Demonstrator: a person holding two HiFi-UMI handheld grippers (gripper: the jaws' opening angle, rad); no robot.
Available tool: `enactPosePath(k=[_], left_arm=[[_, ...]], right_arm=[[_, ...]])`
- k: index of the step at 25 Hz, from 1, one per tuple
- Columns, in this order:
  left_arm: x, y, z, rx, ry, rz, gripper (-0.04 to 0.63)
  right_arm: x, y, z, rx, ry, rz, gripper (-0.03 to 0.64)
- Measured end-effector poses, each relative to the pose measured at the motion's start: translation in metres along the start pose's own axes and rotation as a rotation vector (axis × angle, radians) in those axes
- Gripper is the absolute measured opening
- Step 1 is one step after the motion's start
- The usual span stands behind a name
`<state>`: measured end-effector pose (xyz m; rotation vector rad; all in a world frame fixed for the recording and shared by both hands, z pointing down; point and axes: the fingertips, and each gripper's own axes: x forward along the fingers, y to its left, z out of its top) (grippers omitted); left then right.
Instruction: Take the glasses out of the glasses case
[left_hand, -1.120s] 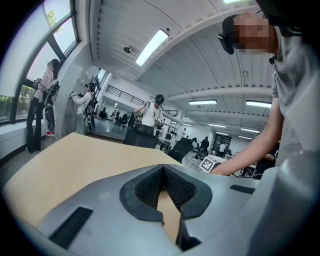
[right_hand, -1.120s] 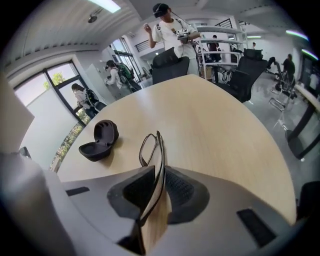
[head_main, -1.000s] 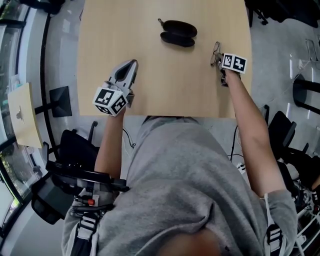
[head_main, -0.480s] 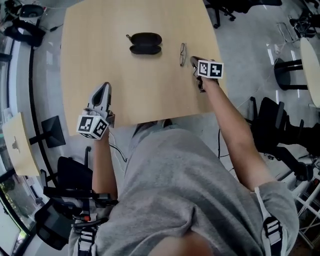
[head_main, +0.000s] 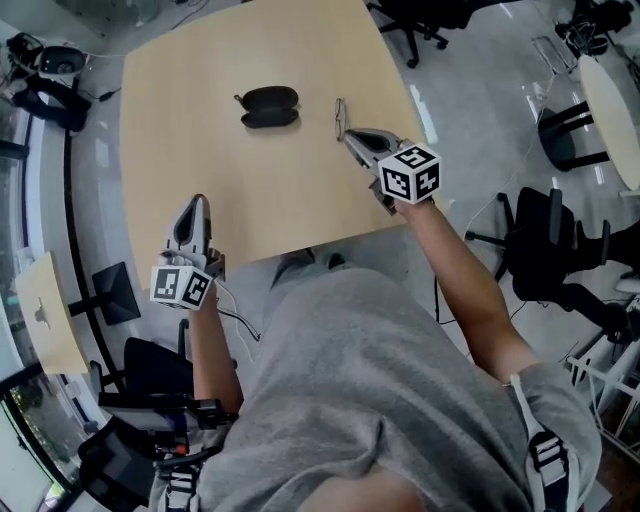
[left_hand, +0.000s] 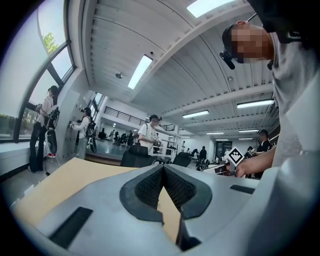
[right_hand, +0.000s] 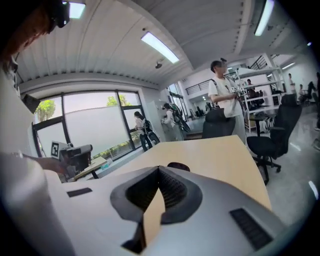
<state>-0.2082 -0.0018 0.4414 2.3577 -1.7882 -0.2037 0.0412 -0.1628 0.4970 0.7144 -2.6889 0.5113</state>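
The right gripper (head_main: 350, 134) had lifted away, jaws just closed on nothing; glasses (head_main: 340, 118) lay beside the case (head_main: 270, 106); job apparently done.

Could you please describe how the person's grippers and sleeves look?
The left gripper and right gripper have pale grey tapering jaws with black ribbed pads. Each carries a white cube with black square markers. The shirt is grey, short-sleeved. The right gripper's jaws have just closed on nothing.

Grey short-sleeved shirt (head_main: 380, 400); left gripper (head_main: 196, 203), right gripper (head_main: 352, 135) grey, black ribbed pads (left_hand: 150, 187), black-white marker cubes (head_main: 410, 172).
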Motion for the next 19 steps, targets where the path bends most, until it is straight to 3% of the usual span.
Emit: enactPosePath(k=[8,19], left_arm=[[-0.016,-0.048,0.033,0.051,-0.032,-0.026,0.006],[-0.049,-0.108,0.07,0.119,-0.041,-0.057,0.006]], right_arm=[[-0.07,0.074,0.054,-0.171,-0.143,0.075,0.007],[-0.15,0.111,0.066,-0.283,-0.197,0.077,0.006]])
